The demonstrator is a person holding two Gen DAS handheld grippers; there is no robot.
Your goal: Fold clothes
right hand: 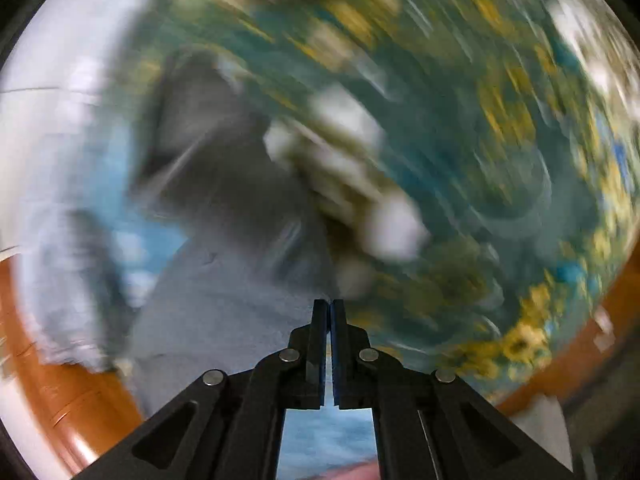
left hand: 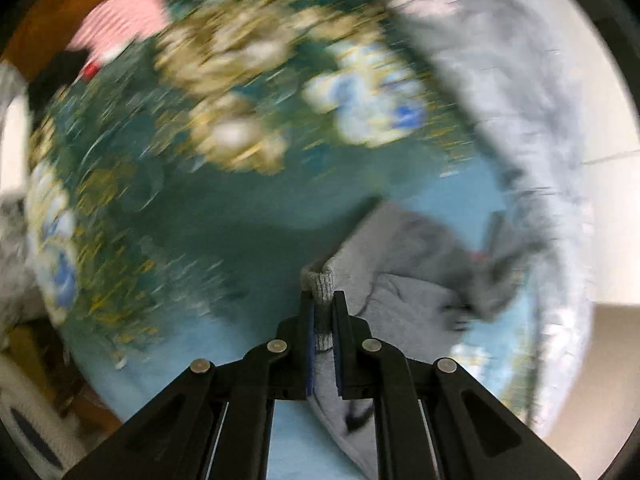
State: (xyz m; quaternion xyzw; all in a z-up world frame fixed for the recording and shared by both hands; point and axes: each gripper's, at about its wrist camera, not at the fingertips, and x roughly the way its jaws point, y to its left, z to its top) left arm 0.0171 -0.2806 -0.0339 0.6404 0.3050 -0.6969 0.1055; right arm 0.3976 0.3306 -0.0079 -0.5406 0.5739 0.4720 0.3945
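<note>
Two tools show, one per view, and both views are smeared with motion blur.

Left wrist view: the left tool [left hand: 323, 300] points forward and slightly down over a bed covered in a teal floral bedspread [left hand: 168, 184]. Its jaws stand nearly together, pinching the ribbed cuff [left hand: 320, 280] of a grey sweatshirt [left hand: 404, 292]; the cuff pokes out just past the fingertips and more grey fabric runs back between the fingers. The rest of the sweatshirt lies crumpled to the right of the tool on the bedspread's pale blue part. A fuzzy pale grey blanket [left hand: 500, 80] runs along the right side of the bed. At upper left a pink striped cloth [left hand: 124, 20] lies at the bedspread's edge, beside an orange-brown wooden surface [left hand: 48, 20].

Right wrist view: the right tool [right hand: 329, 304] reaches forward over the same bedspread [right hand: 480, 160], jaws drawn together with only a thin slit between them. Whether fabric is caught at the tips cannot be told through the blur. The grey sweatshirt [right hand: 224, 280] spreads to the left of the fingers and up away from them, its edge coming right to the tips. Orange-brown wood [right hand: 60, 392] shows at lower left
</note>
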